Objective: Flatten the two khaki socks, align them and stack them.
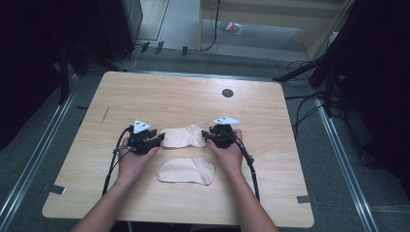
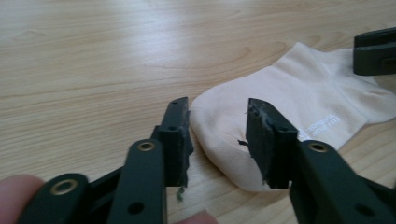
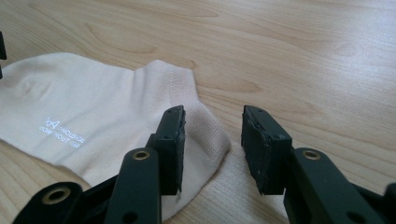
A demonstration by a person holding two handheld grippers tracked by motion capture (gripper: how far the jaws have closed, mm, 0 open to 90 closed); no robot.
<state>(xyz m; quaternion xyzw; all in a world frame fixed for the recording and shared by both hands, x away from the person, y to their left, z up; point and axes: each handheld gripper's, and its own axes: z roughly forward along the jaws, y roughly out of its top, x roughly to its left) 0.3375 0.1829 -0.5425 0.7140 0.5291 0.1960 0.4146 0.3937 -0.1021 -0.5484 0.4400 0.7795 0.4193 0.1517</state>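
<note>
Now far sock (image 1: 183, 137) between open left tongs (image 1: 161, 139), right tongs (image 1: 206, 136).

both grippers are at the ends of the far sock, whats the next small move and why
Probably close both grippers on the far sock. The left gripper stands open around its rounded end, and the right gripper is open at the ribbed end, so neither holds it yet. The near sock lies flat, a likely place to bring it.
</note>
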